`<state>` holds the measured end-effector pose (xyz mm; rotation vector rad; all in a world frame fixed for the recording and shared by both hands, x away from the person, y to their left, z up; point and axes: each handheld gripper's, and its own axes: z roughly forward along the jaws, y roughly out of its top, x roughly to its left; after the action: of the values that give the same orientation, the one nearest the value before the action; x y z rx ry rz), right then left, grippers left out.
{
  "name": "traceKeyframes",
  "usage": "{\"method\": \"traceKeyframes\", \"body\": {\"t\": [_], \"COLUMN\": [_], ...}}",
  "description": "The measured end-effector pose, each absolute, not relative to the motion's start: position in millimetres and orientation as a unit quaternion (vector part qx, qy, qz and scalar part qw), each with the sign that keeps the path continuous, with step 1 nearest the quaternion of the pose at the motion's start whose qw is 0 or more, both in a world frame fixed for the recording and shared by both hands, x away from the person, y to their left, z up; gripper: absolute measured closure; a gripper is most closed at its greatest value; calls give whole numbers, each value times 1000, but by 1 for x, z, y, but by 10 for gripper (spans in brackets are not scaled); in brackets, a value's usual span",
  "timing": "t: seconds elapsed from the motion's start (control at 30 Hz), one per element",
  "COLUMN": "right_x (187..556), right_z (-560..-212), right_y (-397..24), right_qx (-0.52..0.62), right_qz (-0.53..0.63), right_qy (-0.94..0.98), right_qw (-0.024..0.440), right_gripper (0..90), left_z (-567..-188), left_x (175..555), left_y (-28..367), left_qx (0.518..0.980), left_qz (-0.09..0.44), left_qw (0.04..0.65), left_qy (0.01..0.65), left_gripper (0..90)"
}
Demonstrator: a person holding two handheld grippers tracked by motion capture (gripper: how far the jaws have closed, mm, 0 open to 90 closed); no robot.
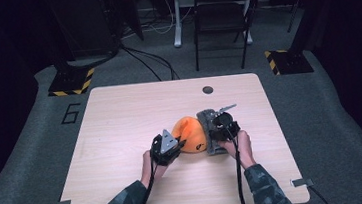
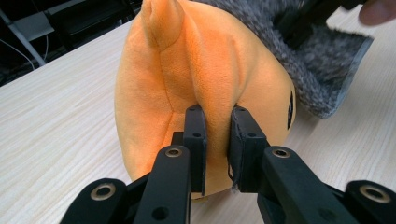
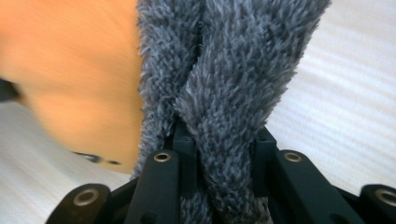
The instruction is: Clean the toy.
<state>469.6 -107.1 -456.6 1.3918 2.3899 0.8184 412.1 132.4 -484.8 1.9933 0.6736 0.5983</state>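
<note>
An orange plush item with a grey furry band on its right side lies near the middle of the wooden table. My left gripper is at its left side. In the left gripper view it is shut on a fold of the orange plush, with the grey band beyond. My right gripper is at the band. In the right gripper view it is shut on a thick fold of grey fur, and the orange plush shows at the left.
A small round hole sits near the table's far edge. Behind the table stand a dark chair, floor cables and two bases with yellow-black stripes. The person's forearms come in over the near edge.
</note>
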Motion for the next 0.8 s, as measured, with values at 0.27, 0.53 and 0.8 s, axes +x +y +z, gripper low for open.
{"method": "traceKeyframes", "body": {"t": [0.27,0.53,0.8], "right_x": [481,466,443], "right_z": [-485,-431,-398], "right_y": [-115,-115,-90], "right_qx": [502,477,413], "right_qz": [242,324,415], "right_qy": [824,804,800], "right_qw": [100,146,134], "right_gripper": [709,716,716], "left_z": [-485,-486,-486], "left_x": [413,412,409], "left_y": [134,133,130], "left_qx": [808,808,809], "left_qz": [243,241,243], "left_qw": [461,461,462], "left_qy": [276,275,269], "left_gripper": [782,781,780]}}
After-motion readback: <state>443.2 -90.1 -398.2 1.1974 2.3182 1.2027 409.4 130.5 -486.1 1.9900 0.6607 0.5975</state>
